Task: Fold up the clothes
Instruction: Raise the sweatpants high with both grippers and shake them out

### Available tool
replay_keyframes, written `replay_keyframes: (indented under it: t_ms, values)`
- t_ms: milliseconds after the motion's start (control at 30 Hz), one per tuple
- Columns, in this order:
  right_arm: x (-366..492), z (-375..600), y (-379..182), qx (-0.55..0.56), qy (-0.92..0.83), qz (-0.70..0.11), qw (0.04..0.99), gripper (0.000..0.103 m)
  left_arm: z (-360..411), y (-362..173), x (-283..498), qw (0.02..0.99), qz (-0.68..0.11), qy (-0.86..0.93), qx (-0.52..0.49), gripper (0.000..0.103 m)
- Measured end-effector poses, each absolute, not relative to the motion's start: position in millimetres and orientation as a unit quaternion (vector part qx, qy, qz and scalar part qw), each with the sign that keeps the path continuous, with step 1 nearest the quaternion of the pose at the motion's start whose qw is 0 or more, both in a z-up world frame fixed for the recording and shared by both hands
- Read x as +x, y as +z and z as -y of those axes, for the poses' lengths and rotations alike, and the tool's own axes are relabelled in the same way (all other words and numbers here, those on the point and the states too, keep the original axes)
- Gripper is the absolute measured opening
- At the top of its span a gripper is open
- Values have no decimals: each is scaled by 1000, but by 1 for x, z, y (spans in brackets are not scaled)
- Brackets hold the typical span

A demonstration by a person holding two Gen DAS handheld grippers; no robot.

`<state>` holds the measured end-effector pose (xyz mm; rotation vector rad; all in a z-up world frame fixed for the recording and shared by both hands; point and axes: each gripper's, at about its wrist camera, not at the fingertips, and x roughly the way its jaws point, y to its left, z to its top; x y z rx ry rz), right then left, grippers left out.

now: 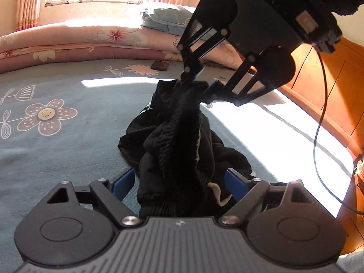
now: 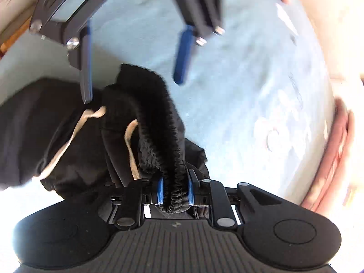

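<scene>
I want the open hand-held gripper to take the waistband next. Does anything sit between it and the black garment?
Nothing visible does. The left hand-held gripper is open, with the black garment bunched between its fingers; the right hand-held gripper pinches the waistband.

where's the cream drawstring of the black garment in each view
Left wrist view: the cream drawstring shows low and right of centre, beside the left gripper's right blue pad, with another strip further up the fabric.
Right wrist view: the drawstring runs across the left half of the black garment, with a second strand nearer the centre.
Shared landmark: the ribbed elastic waistband, pinched by the right gripper.
</scene>
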<state>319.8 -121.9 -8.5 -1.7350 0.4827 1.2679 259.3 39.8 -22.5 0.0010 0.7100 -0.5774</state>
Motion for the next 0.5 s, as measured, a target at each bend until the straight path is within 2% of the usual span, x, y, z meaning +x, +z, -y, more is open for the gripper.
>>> replay_keyframes:
  t_ms: [100, 200, 367, 500]
  values:
    - [342, 126, 31, -629, 465, -265, 564, 21, -44, -19, 258, 896, -363, -254, 0, 86]
    - [355, 142, 68, -573, 425, -302, 632, 21, -33, -12, 256, 907, -341, -248, 14, 86]
    - [354, 174, 116, -524, 378, -330, 688, 20, -2, 8, 270, 935, -273, -209, 89, 86]
    - [349, 192, 143, -508, 356, -347, 704, 20, 14, 22, 280, 932, -248, -225, 137, 86]
